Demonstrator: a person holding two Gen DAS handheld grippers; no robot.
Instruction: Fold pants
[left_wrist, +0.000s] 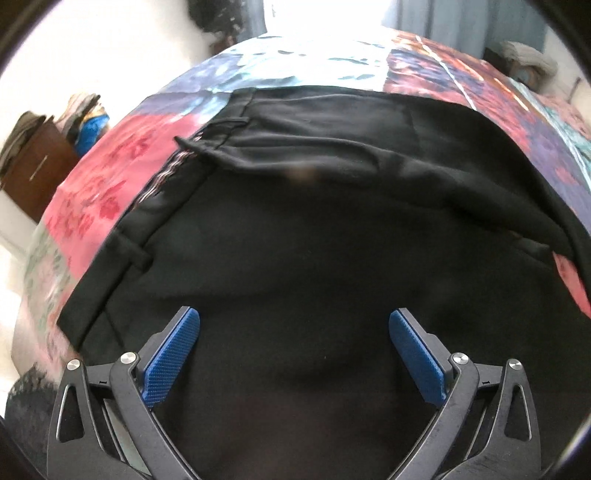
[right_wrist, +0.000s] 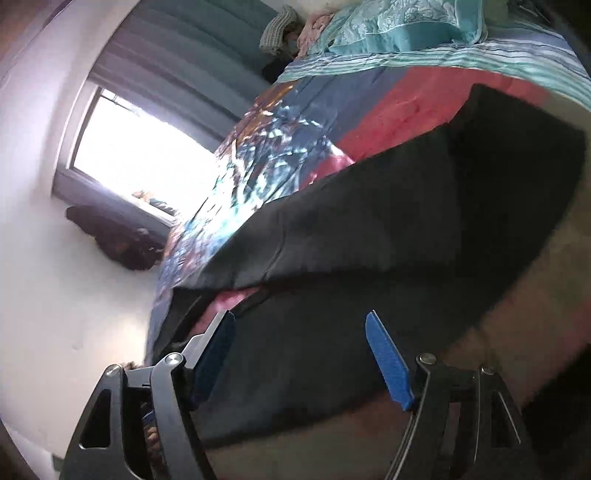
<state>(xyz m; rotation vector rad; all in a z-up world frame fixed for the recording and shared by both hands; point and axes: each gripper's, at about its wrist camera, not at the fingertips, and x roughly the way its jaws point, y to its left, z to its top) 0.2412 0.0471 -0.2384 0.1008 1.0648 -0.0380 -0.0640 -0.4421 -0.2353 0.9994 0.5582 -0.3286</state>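
Black pants (left_wrist: 295, 229) lie spread on a bed with a patchwork cover (left_wrist: 99, 162). The waistband with belt loops runs down the left side in the left wrist view; a fold of cloth crosses the upper part. My left gripper (left_wrist: 294, 321) is open, hovering just above the black cloth, holding nothing. In the right wrist view the pants (right_wrist: 406, 229) fill the middle and lie over the bed cover (right_wrist: 280, 147). My right gripper (right_wrist: 301, 325) is open over the near edge of the cloth, holding nothing.
A brown wooden cabinet (left_wrist: 37, 166) with piled clothes stands left of the bed. A bright window (right_wrist: 140, 147) and curtain lie beyond the bed's far side. A teal pillow (right_wrist: 399, 29) and bundled cloth sit at the head of the bed.
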